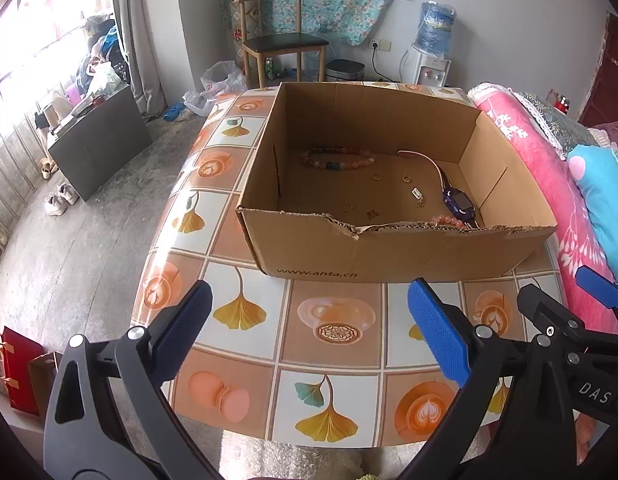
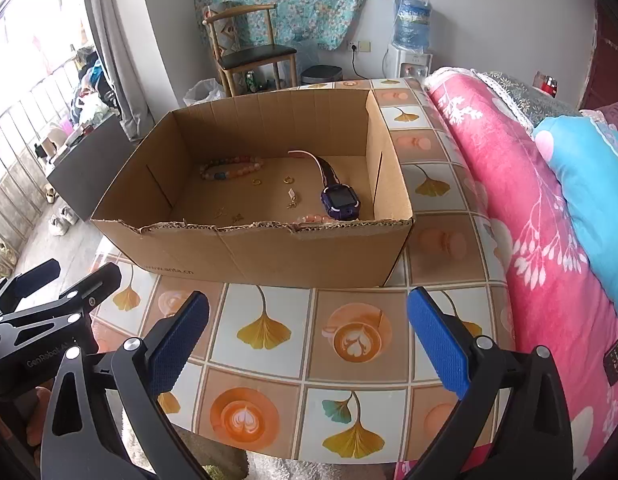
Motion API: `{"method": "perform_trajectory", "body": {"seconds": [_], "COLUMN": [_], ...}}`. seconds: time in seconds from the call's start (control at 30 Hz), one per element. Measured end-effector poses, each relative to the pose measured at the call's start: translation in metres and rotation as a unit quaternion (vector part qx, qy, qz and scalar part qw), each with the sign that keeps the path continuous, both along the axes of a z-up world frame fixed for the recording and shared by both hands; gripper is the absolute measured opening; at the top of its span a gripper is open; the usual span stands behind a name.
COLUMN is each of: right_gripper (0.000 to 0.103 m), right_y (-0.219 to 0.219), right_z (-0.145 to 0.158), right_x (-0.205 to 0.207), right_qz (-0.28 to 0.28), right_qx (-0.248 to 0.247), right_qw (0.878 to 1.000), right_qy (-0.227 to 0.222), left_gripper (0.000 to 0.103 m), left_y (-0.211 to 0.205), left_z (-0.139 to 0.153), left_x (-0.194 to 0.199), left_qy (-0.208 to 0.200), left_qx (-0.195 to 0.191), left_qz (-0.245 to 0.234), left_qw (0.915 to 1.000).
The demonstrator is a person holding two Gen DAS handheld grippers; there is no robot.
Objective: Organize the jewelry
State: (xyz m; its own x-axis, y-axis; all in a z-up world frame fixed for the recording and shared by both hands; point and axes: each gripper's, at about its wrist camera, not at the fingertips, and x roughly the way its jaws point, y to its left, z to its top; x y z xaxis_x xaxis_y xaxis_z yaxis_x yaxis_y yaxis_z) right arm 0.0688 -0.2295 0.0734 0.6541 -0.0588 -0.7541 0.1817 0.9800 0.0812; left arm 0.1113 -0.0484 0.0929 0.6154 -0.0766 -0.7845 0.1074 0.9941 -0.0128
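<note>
Patterned tablecloth (image 1: 245,312) with ginkgo leaves and coffee cups covers the table in front of me; a pink quilt (image 2: 529,208) lies to its right. On it sits an open cardboard box (image 1: 389,256) holding the jewelry: a bead bracelet (image 1: 337,158) near the far wall, two small gold rings (image 1: 376,177), a charm (image 1: 417,193), and a purple watch (image 2: 341,201) toward the right side. My left gripper (image 1: 309,332) and right gripper (image 2: 309,336) both hover spread wide over the cloth, short of the box, holding nothing.
</note>
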Motion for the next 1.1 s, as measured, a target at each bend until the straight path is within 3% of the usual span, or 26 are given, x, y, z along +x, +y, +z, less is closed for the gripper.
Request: {"method": "perform_trajectory", "body": {"seconds": [1.1], "right_gripper": [0.097], "right_y": [0.0013], "right_z": [-0.0029], "right_x": [-0.0033], "right_qz": [0.004], "right_qx": [0.000], "right_qw": [1.000], "right_qy": [0.002], "left_gripper": [0.095], "left_y": [-0.0019], "left_z": [-0.0029], "left_x": [0.0038], "left_qy": [0.002], "left_qx": [-0.007], "left_qz": [-0.001], "left_qw": [1.0000]}}
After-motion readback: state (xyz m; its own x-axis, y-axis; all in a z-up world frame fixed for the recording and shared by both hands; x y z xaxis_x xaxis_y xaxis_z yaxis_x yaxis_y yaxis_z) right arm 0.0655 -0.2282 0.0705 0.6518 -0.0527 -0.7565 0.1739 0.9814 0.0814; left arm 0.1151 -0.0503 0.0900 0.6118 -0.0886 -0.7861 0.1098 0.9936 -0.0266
